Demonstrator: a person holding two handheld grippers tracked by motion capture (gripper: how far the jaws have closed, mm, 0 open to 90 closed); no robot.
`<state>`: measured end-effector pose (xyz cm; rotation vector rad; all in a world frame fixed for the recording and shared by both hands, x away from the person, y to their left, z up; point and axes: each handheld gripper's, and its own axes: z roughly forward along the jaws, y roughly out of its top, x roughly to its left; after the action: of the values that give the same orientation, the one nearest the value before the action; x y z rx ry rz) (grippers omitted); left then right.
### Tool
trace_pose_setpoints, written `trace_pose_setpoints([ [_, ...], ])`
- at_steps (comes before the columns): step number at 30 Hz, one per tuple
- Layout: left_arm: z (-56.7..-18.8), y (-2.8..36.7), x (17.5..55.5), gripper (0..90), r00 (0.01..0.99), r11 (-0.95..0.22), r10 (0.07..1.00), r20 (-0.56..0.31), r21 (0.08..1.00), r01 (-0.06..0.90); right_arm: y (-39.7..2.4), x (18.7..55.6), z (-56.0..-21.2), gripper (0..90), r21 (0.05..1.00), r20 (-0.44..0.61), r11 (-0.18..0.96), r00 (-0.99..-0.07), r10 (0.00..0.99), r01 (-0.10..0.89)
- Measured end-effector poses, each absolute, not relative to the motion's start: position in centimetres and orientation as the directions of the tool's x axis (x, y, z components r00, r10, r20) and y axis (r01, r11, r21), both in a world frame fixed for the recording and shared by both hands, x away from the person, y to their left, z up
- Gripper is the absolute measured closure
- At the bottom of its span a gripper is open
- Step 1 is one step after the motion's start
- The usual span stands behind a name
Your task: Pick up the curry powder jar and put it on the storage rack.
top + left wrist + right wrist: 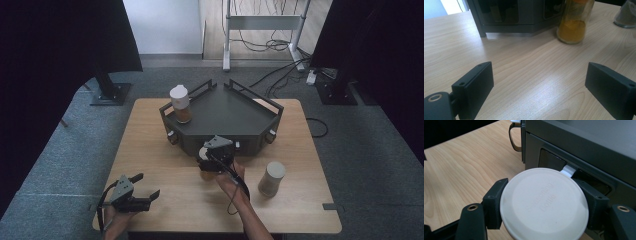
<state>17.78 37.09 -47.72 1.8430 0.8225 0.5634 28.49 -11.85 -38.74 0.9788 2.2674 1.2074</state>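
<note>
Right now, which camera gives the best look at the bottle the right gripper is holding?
The left gripper view: the bottle shows its yellow powder. The right gripper view shows its lid clamped; the high view mostly hides it behind the right gripper.

A wooden table (150, 150) stands on grey carpet (370, 145), black curtains (50, 50) at both upper corners of the frame.

- I see a pale wood-grain table (160, 150).
- My rack (225, 117) is dark grey.
- One jar (572, 22) holds yellow-orange powder.
- Its lid (544, 203) looks cream-white.
- Both grippers' jaws are black.
</note>
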Motion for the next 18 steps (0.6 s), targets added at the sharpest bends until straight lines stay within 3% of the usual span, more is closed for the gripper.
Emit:
trace_pose_setpoints([
  [18, -47.7, 37.0, 17.8, 8.1, 0.660, -0.270, 0.751, 0.016, 0.920, 0.285, -12.1, 27.9, -37.4, 33.3, 0.845, -0.017, 0.378, -0.688, 0.725, 0.377],
])
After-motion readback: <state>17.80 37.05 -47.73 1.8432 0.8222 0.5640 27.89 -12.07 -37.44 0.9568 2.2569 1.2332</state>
